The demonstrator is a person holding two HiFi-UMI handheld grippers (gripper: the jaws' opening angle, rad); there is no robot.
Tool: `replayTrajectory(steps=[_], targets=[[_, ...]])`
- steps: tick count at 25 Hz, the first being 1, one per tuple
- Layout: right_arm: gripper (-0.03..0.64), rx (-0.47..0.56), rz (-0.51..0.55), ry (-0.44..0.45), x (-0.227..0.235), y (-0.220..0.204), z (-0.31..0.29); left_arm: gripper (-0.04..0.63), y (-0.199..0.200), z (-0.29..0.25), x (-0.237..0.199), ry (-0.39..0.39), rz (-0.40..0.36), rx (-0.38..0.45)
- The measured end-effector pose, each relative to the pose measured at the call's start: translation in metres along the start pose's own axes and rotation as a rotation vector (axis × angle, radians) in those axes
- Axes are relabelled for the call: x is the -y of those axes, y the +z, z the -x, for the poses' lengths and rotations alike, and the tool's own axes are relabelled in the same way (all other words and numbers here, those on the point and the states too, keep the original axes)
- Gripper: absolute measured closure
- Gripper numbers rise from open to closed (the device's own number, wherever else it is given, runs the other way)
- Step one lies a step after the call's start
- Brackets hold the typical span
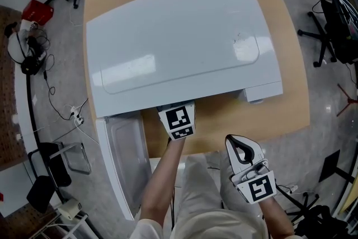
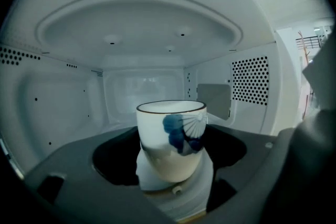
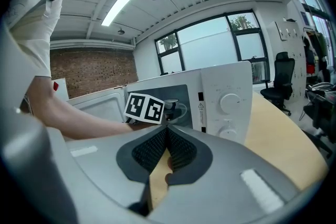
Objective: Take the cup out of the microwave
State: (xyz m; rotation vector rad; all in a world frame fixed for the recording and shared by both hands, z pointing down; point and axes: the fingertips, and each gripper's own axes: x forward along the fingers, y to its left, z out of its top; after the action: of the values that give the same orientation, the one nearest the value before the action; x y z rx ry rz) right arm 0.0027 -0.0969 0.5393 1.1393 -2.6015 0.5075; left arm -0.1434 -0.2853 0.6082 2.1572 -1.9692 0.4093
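Observation:
The white cup (image 2: 171, 136) with a blue pattern stands upright inside the white microwave (image 1: 179, 42), in the middle of its cavity. My left gripper (image 2: 173, 152) reaches in through the doorway and is open, with the cup between its dark jaws and a gap on each side. In the head view only its marker cube (image 1: 179, 122) shows below the microwave's front edge. My right gripper (image 1: 244, 157) hangs back near the person's body, shut and holding nothing. In its own view, the right gripper (image 3: 167, 134) looks at the cup (image 3: 171, 107) in the doorway.
The microwave door (image 1: 126, 159) swings open toward the lower left. The microwave stands on a wooden table (image 1: 291, 64). Its control knobs (image 3: 229, 103) are right of the doorway. Office chairs (image 1: 330, 25) and cables lie on the floor around the table.

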Motion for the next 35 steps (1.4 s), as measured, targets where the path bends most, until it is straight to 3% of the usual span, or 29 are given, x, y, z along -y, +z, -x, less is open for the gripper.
replayTrajectory(steps=[13,18,22,26,32,35], targets=[[0.609,0.024,0.023,0.015,-0.009,0.020,0.018,0.219,0.005,0.072,0.007,0.009,0.012,0.012],[0.609,0.031,0.049,0.008,-0.013,0.036,0.028,0.219,0.020,0.109,0.014,0.004,0.004,0.029],[0.609,0.097,0.060,0.005,-0.014,0.059,0.036,0.219,0.033,0.139,0.023,0.002,0.007,0.037],[0.609,0.071,0.079,0.009,-0.019,0.065,0.046,0.219,0.043,0.171,0.028,0.005,0.013,0.009],[0.609,0.106,0.097,0.018,-0.032,0.082,0.057,0.219,0.075,0.216,0.034,0.023,0.055,0.096],[0.609,0.116,0.101,0.011,-0.037,0.088,0.063,0.219,0.083,0.235,0.038,0.012,0.048,0.090]])
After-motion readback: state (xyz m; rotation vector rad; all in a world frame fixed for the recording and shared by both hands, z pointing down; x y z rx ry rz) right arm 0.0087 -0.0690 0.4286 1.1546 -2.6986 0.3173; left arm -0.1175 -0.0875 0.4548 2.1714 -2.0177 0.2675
